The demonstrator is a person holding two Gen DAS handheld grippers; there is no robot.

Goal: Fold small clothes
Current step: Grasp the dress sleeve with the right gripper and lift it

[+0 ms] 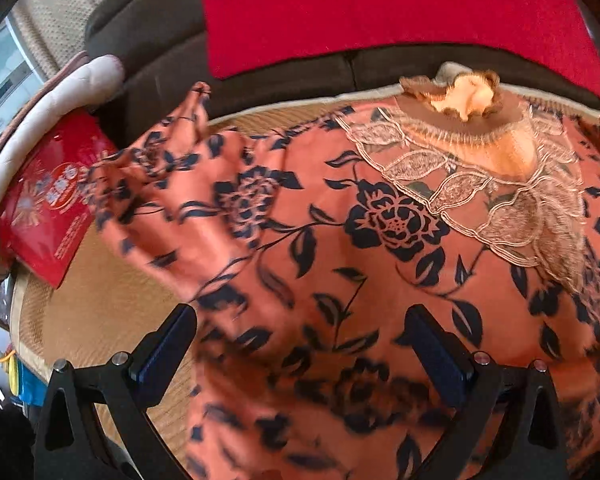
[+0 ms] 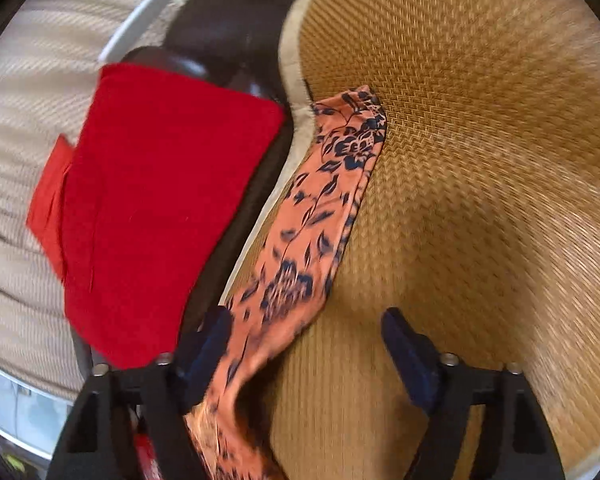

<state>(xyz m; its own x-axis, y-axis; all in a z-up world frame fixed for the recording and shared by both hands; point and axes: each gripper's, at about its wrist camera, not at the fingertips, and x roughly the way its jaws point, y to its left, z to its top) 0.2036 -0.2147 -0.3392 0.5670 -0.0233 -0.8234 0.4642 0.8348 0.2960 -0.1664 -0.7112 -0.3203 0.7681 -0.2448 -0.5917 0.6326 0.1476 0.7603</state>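
Observation:
An orange garment (image 1: 340,240) with dark blue flowers lies spread on a woven straw mat (image 1: 100,312). Its lace collar (image 1: 480,176) is at the upper right, and one sleeve is bunched up at the left. My left gripper (image 1: 300,344) hovers open just above the garment's body, with cloth under and between its fingers but no pad pressing on it. In the right wrist view, a long strip of the same garment (image 2: 320,200) runs along the mat's (image 2: 480,160) pale edge. My right gripper (image 2: 308,344) is open, and the strip passes beside its left finger (image 2: 208,344).
A red cushion (image 1: 380,12) lies on a dark brown sofa (image 1: 160,40) beyond the mat; it shows again as a red cloth (image 2: 160,200) left of the mat's edge. A red printed packet (image 1: 48,200) and a cream padded rim (image 1: 60,92) sit at the mat's left.

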